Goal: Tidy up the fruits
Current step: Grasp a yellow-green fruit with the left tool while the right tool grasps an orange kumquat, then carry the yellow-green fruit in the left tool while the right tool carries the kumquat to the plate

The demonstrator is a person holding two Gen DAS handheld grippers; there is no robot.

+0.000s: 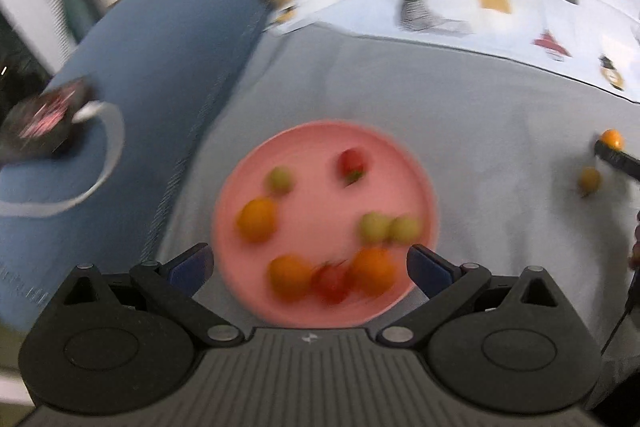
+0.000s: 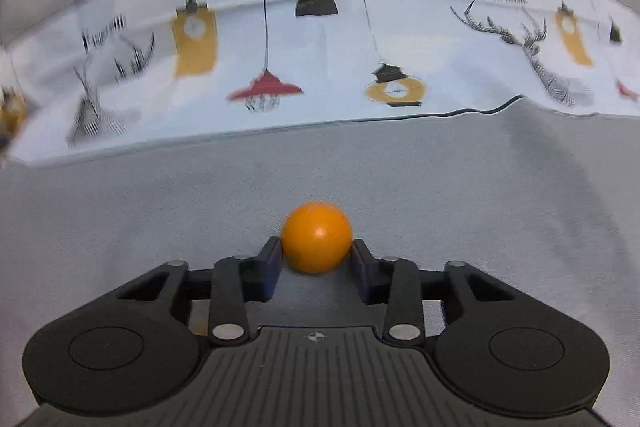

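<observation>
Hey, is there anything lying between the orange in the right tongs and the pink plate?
Nothing visible blocks it. The right tongs grip the orange, and in the left wrist view only bare grey cloth lies between it and the pink plate. A small yellowish fruit sits close beside the tongs.

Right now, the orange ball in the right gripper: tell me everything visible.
The orange ball is small, round, smooth and glossy, with a highlight; it looks plastic. It sits between the right gripper's blue pads, which press its two sides, over the grey cloth. Whether it touches the cloth cannot be told.
</observation>
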